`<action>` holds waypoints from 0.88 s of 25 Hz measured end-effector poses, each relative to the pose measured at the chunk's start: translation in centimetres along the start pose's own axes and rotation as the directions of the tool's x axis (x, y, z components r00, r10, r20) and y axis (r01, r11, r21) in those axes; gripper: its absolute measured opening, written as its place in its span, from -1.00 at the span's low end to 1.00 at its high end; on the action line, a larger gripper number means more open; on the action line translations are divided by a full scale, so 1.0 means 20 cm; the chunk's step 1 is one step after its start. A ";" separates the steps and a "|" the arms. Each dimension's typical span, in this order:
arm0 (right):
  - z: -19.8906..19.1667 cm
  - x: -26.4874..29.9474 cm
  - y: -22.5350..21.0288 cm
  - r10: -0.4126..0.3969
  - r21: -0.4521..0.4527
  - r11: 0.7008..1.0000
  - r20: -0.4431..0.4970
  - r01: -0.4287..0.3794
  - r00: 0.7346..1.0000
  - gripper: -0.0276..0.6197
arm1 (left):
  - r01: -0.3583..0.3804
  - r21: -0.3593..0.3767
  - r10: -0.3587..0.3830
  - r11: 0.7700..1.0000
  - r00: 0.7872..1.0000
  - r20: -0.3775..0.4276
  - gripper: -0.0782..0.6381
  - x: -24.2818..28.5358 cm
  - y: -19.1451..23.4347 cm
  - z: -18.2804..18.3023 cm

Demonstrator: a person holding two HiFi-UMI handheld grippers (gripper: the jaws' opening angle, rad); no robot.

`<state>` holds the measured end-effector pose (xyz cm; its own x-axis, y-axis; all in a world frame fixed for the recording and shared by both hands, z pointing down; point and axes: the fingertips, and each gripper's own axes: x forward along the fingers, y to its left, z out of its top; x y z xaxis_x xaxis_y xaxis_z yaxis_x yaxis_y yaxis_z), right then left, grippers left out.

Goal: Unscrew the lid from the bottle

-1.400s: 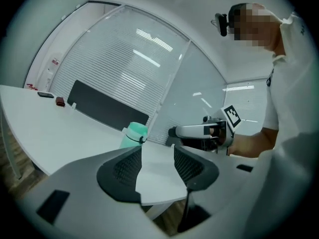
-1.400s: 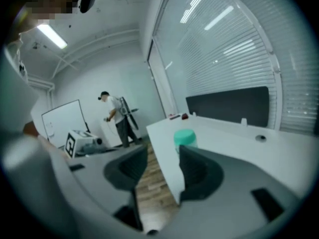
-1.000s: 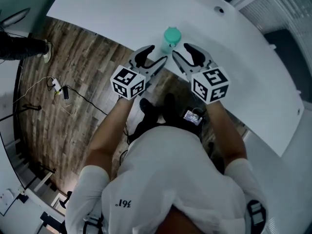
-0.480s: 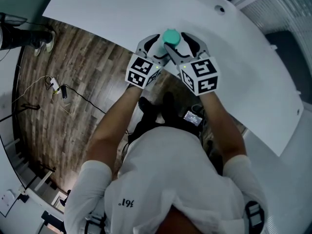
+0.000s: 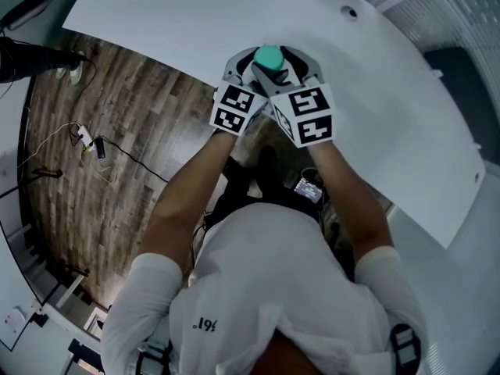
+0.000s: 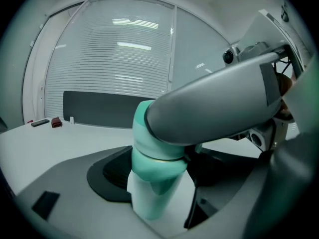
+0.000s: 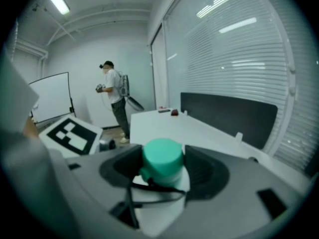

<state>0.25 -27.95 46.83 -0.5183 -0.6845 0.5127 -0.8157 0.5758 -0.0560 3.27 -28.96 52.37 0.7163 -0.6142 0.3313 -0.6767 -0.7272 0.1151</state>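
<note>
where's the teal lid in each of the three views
Head view: the teal lid is at upper centre.
Left gripper view: centre, with its right side covered.
Right gripper view: centre, slightly low, seen whole.
Shared landmark: the white table, which shows in all three views.

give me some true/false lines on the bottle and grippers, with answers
1. The lid is teal. True.
2. The bottle lies on its side. False: it stands upright on the table.
3. The lid is between the right gripper jaws. True.
4. Nothing is between the left gripper jaws. False: the bottle's body stands between them.
5. The lid is off. False: it sits on the bottle.
</note>
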 end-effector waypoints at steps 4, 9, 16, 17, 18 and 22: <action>-0.01 -0.01 0.00 0.039 -0.035 0.999 -0.013 -0.039 0.999 -0.09 | 0.051 0.026 -0.050 0.998 0.999 -0.017 0.16 0.00 -0.02 0.00; -0.02 -0.02 0.02 0.110 -0.070 0.991 -0.042 -0.112 0.993 -0.08 | 0.199 0.083 -0.194 0.977 0.979 -0.063 0.15 -0.02 -0.06 -0.02; -0.04 -0.06 0.05 0.192 -0.136 0.970 -0.093 -0.203 0.977 -0.07 | 0.401 0.147 -0.383 0.904 0.914 -0.136 0.15 -0.04 -0.13 -0.03; -0.04 -0.06 0.05 0.204 -0.147 0.965 -0.099 -0.217 0.974 -0.07 | 0.425 0.154 -0.405 0.892 0.903 -0.147 0.15 -0.05 -0.14 -0.04; -0.04 -0.06 0.06 0.214 -0.155 0.961 -0.104 -0.229 0.971 -0.07 | 0.446 0.159 -0.424 0.881 0.892 -0.158 0.15 -0.05 -0.15 -0.04; -0.05 -0.06 0.06 0.200 -0.151 0.965 -0.104 -0.214 0.974 -0.07 | 0.416 0.146 -0.394 0.898 0.906 -0.156 0.16 -0.06 -0.15 -0.04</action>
<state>0.24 -26.04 46.91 -0.6413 -0.5051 0.5776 -0.6376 0.7696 -0.0348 4.31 -25.92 52.44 0.8890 -0.2221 0.4004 -0.2848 -0.9529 0.1039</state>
